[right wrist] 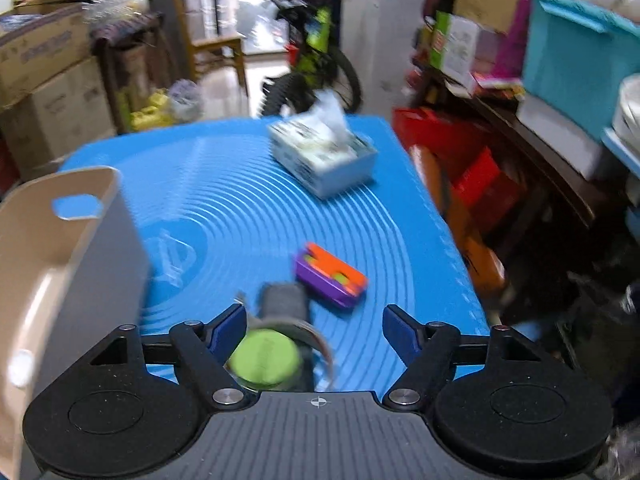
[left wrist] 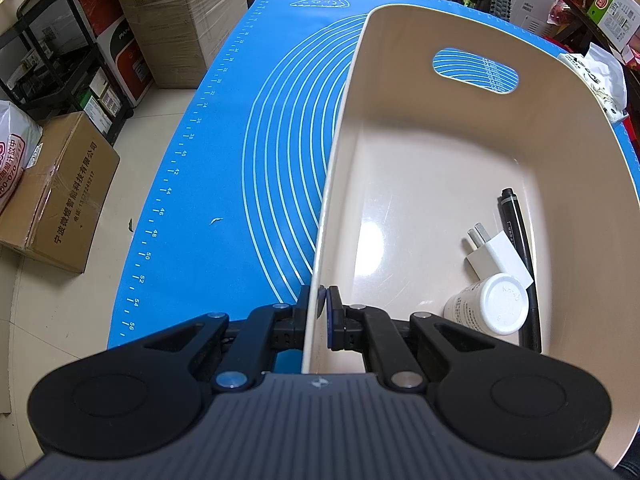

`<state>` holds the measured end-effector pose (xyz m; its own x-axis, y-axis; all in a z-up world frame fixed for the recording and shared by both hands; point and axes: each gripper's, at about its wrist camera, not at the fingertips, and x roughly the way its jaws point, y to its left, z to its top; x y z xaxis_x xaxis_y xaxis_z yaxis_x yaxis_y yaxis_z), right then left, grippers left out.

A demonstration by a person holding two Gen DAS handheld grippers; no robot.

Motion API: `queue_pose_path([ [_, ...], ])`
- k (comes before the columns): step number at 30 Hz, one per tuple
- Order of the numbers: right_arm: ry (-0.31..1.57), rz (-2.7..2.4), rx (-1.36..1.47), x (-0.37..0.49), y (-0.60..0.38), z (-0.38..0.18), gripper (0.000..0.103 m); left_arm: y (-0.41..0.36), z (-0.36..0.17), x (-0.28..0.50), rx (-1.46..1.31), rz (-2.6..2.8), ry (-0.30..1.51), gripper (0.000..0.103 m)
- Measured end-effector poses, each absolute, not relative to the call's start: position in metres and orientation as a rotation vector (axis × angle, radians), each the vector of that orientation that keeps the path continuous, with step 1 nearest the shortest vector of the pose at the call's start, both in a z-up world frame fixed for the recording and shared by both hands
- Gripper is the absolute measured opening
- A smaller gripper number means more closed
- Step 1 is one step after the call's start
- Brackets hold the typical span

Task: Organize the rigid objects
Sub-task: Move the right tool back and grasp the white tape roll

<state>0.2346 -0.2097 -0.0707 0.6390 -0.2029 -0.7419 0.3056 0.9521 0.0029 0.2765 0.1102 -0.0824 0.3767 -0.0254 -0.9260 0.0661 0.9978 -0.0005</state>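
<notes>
A beige bin (left wrist: 344, 128) stands on the blue mat (left wrist: 224, 160). My left gripper (left wrist: 320, 300) is shut on the bin's near left wall, one pad on each side. Inside the bin lie a black pen (left wrist: 520, 240), a white plug adapter (left wrist: 500, 256) and a white bottle (left wrist: 492, 304). In the blurred right wrist view, my right gripper (right wrist: 314, 330) is open above the mat. A grey cylinder with a green cap (right wrist: 268, 344) lies under it, close to the left finger, untouched. A purple and orange toy (right wrist: 330, 276) lies just beyond. The bin (right wrist: 60, 248) is at the left.
A tissue box (right wrist: 324, 156) sits near the mat's far right corner. Cardboard boxes (left wrist: 60, 200) and a black rack (left wrist: 60, 60) stand on the floor at the left. Shelves with boxes and a bicycle (right wrist: 312, 48) crowd the far side and right.
</notes>
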Motion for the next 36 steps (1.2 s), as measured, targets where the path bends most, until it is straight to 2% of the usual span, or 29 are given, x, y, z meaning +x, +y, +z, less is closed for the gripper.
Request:
queue_pose_path([
  [8,0.910,-0.342,0.188,0.232,-0.243,-0.100,0.071,0.110,-0.083,0.276,0.044,-0.056,1.183,0.008],
  [10,0.935,-0.323,0.203,0.234,-0.245,-0.106,0.063,0.111,-0.083,0.275,0.045,-0.055,1.183,0.008],
  [23,1.009,-0.283,0.181,0.247,-0.238,-0.125,0.048,0.111,-0.083,0.275,0.045,-0.055,1.184,0.009],
  [25,1.019,-0.273,0.195,0.247,-0.238,-0.128,0.041,0.111,-0.083,0.275,0.046,-0.055,1.183,0.009],
  [26,1.026,-0.267,0.197,0.247,-0.237,-0.129,0.035,0.111,-0.083,0.275,0.046,-0.055,1.183,0.009],
  [27,1.028,-0.260,0.196,0.247,-0.237,-0.130,0.025,0.111,-0.083,0.275,0.046,-0.055,1.183,0.009],
  [28,1.031,-0.257,0.189,0.247,-0.235,-0.131,0.021,0.111,-0.083,0.275,0.045,-0.055,1.183,0.009],
  [36,0.973,-0.266,0.199,0.238,-0.241,-0.122,0.017,0.111,-0.083,0.275,0.046,-0.054,1.184,0.009],
])
